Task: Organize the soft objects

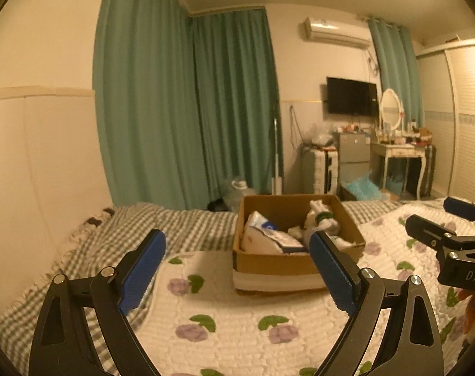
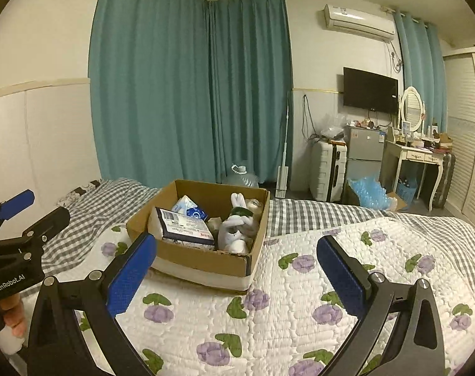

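Here we hold both grippers — left gripper (image 1: 237,269) and right gripper (image 2: 237,272) — jaws apart and empty, facing the box (image 2: 203,261) mid-bed, whose plush rabbit (image 2: 237,228) and packets could snag or spill if grabbed carelessly.

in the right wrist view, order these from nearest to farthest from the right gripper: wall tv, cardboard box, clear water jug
From the right gripper:
1. cardboard box, on the bed just ahead, slightly left.
2. clear water jug, on the floor past the bed's far edge, by the curtain.
3. wall tv, on the far wall, upper right.
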`<state>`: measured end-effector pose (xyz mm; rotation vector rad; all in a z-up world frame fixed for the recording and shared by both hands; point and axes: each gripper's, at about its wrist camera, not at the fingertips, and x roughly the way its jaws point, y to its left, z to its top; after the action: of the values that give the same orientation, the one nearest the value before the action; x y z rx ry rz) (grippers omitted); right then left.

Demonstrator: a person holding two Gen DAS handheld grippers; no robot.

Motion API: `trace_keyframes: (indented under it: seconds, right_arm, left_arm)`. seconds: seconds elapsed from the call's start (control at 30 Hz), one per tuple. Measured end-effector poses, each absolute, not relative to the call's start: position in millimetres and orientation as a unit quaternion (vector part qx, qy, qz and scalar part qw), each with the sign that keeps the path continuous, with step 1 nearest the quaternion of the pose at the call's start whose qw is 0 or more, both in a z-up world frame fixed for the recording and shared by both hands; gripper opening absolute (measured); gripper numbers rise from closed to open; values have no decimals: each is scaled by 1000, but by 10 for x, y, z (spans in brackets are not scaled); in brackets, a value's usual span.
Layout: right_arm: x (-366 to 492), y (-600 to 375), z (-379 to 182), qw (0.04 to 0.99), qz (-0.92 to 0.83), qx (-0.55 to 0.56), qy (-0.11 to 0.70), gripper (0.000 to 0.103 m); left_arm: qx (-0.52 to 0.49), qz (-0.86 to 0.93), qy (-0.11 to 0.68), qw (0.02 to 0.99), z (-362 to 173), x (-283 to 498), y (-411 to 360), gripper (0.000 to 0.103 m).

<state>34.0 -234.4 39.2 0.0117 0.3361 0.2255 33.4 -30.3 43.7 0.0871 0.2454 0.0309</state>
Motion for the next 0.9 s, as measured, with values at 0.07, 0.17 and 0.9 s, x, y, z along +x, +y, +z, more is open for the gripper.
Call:
trace_keyframes:
  seconds: [0.07,0.17,0.9]
  right_arm:
    - [366,-2338,402,980,111,8,168,103]
    - [365,-2335,429,980,110,13,168,103]
    - [415,-2305,393,978,110,8,176,103]
  left_arm:
    - [37,14,124,991,416,327,-276,94]
    - [34,16,126,991,383,332,-250,94]
    - [33,13,134,990,338,348,-226,94]
